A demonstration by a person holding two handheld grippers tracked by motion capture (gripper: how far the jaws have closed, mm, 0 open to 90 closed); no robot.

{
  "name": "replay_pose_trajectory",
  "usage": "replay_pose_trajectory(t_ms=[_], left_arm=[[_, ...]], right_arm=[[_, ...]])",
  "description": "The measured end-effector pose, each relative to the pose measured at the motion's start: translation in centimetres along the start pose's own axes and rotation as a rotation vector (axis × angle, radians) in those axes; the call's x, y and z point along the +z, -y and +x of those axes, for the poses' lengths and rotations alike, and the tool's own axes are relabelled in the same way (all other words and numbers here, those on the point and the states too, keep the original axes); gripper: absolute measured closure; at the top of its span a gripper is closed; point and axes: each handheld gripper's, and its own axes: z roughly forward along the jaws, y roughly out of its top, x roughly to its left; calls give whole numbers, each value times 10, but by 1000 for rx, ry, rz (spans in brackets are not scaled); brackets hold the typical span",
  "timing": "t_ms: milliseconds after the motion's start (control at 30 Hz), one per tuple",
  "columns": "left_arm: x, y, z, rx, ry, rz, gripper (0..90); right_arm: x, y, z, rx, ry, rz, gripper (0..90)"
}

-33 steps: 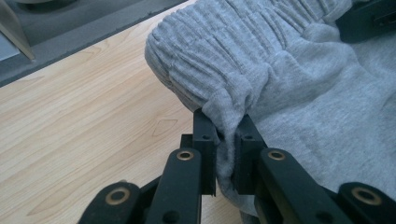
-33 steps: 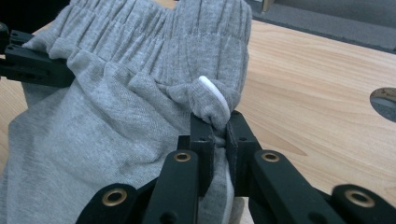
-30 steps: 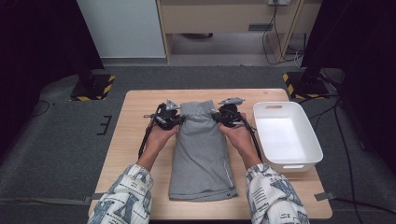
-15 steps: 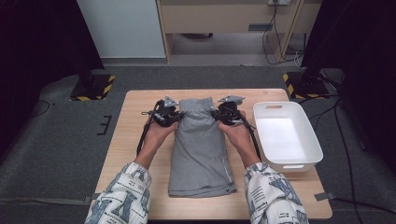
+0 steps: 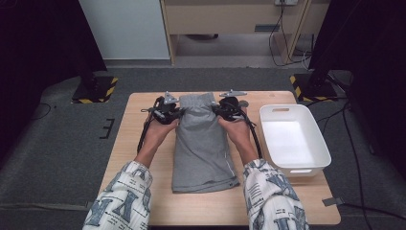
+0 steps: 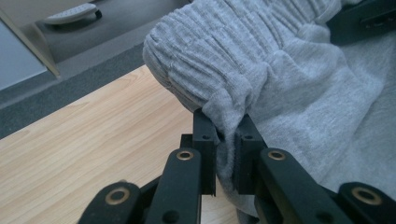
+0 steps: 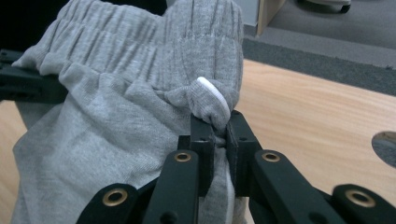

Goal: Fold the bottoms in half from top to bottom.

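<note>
A pair of grey sweatpants lies folded lengthwise along the middle of the wooden desk, its elastic waistband at the far end and the leg hems toward the person. The left tool is clamped on the left corner of the waistband; in the left gripper view its black jaws pinch a bunched fold of the ribbed grey fabric, which stands raised off the wood. The right tool is clamped on the opposite corner of the waistband; in the right gripper view the jaws are closed on gathered cloth with a white edge showing just above them. Both hands sit at the same distance up the desk, one on each side of the garment, with patterned sleeves coming in from the near edge. A white plastic bin stands on the desk to the right of the sweatpants, near them but apart.
</note>
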Motion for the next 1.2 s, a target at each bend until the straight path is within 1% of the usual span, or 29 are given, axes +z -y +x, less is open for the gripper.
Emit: replay_pose_trajectory(t_ms=[100, 167, 233, 333, 467, 500, 600, 667, 767, 933, 1067, 1100, 1200], left_arm=[[-1, -2, 6, -8, -10, -13, 826], [0, -2, 6, 2, -11, -19, 825], [2, 2, 4, 22, -8, -11, 826], [5, 10, -2, 19, 7, -10, 826], [4, 17, -10, 30, 18, -20, 825], [4, 18, -12, 28, 24, -19, 826], [1, 19, -17, 40, 25, -27, 826], [1, 18, -18, 42, 23, -31, 826], [0, 16, -18, 40, 27, -40, 826], [-5, 17, -23, 58, 41, -42, 825], [-9, 21, -29, 65, 52, -50, 825], [-12, 25, -32, 70, 54, -56, 825], [-16, 33, -38, 75, 67, -59, 823]], right_arm=[[4, -6, 3, -9, 0, -15, 839], [6, -7, 3, -11, 2, -27, 839], [8, -4, 2, -19, 1, -30, 839], [7, 6, 0, -22, 0, -33, 839], [1, 21, -1, -27, -9, -45, 838], [-1, 24, -2, -26, -12, -46, 838], [-6, 33, -1, -27, -17, -48, 838], [-8, 35, -1, -25, -20, -51, 838], [-11, 33, -1, -26, -21, -59, 837], [-20, 34, 0, -40, -18, -62, 837], [-25, 41, 3, -56, -15, -58, 836], [-27, 43, 4, -57, -17, -59, 836], [-32, 52, 8, -81, -21, -55, 836]])
